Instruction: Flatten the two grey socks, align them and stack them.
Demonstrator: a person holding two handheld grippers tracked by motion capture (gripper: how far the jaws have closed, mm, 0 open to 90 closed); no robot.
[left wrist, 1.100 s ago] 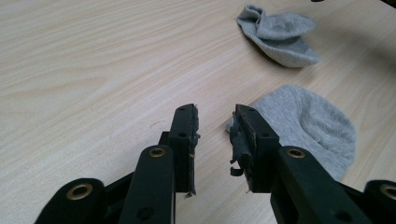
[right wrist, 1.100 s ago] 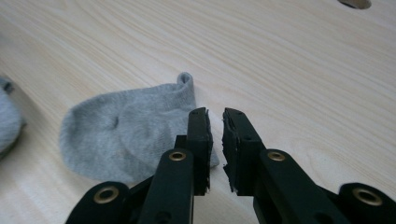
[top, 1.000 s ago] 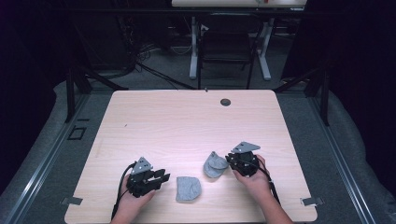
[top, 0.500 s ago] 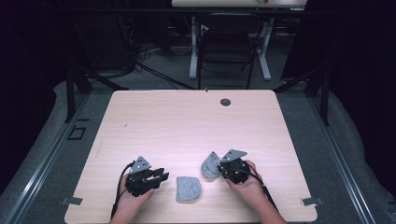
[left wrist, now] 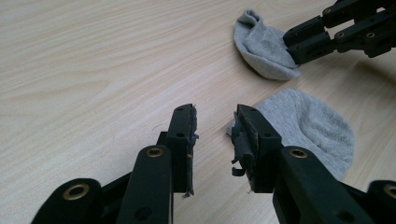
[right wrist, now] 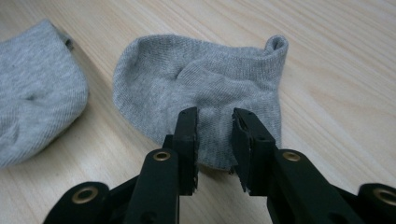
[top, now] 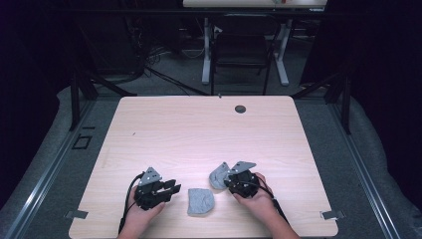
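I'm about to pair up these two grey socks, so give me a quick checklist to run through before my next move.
1. Right gripper off its sock: ok; its jaws have just been opening, sock edge between them.
2. Left gripper free: ok, jaws apart, nothing between.
3. Near sock beside left gripper: ok.
4. Socks apart, not overlapping: ok.
5. Far sock flat: not ok, cuff curled up.
6. Table around socks bare: ok.

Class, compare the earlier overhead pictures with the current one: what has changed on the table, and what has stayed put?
The right gripper slid left toward the near edge, dragging its grey sock along; its jaws have just been opening, with the sock's edge between them. The left gripper and the other sock stayed put.
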